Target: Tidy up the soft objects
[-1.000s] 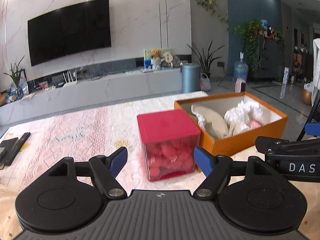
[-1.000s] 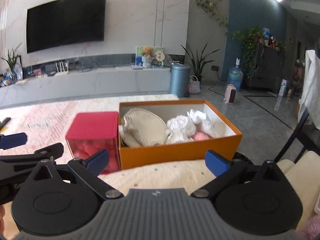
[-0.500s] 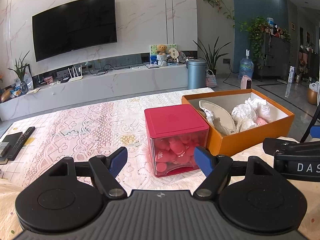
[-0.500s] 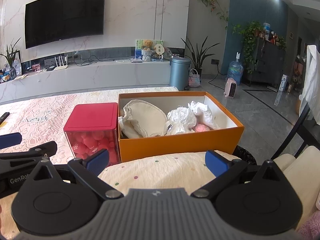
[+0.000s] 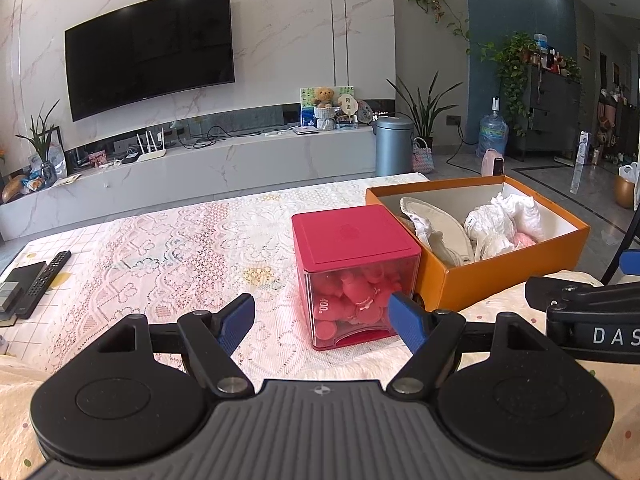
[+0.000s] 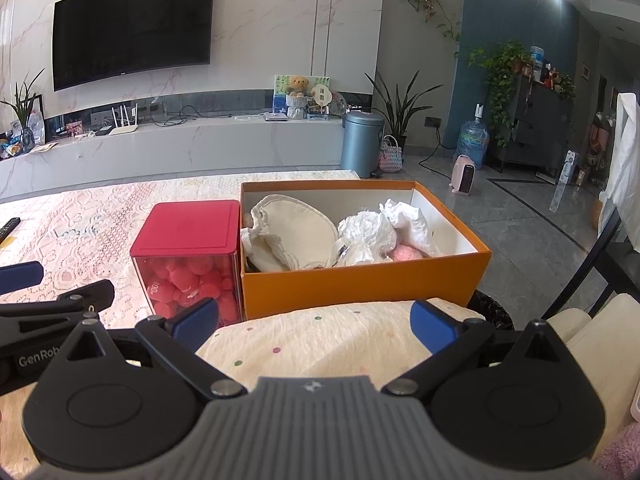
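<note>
Pink item (image 6: 406, 254) lies mostly buried, perhaps plush, under white wrapping (image 6: 384, 228).

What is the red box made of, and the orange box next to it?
The red box looks like plastic: a matte red lid over clear, glossy walls that show the pink things inside. The orange box looks like cardboard: thin, flat, dull walls, white inside.

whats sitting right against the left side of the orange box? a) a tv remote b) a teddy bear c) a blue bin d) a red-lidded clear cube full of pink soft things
d: the red-lidded clear cube of pink soft things stands right beside the orange box on its left.
</note>
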The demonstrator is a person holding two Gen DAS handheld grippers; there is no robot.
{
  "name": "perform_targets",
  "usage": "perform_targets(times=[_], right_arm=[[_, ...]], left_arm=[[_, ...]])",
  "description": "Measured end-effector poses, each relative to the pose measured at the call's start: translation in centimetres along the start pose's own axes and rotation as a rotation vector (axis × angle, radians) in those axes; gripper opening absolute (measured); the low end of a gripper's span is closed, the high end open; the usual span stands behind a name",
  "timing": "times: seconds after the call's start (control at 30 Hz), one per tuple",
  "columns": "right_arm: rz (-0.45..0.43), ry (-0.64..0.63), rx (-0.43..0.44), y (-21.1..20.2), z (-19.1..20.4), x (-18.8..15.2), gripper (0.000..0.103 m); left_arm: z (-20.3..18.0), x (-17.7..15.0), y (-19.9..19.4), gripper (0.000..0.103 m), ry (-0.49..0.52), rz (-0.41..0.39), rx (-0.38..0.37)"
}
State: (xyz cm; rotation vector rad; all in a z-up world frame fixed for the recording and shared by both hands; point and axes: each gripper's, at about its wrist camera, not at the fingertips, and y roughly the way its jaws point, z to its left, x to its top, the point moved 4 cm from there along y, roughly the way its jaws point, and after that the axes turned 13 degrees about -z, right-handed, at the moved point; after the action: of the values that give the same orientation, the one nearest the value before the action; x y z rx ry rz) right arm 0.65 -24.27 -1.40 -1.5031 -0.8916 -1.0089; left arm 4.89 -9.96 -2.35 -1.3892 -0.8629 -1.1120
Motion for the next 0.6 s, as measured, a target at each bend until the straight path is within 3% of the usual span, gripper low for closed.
perform_targets(times=[0.6], right_arm=[[-0.001, -0.018, 0.005, -0.04, 0.43, -0.11, 0.1]], left_arm=[[0.33, 0.1, -0.07, 0.089, -0.005, 0.001, 0.002]])
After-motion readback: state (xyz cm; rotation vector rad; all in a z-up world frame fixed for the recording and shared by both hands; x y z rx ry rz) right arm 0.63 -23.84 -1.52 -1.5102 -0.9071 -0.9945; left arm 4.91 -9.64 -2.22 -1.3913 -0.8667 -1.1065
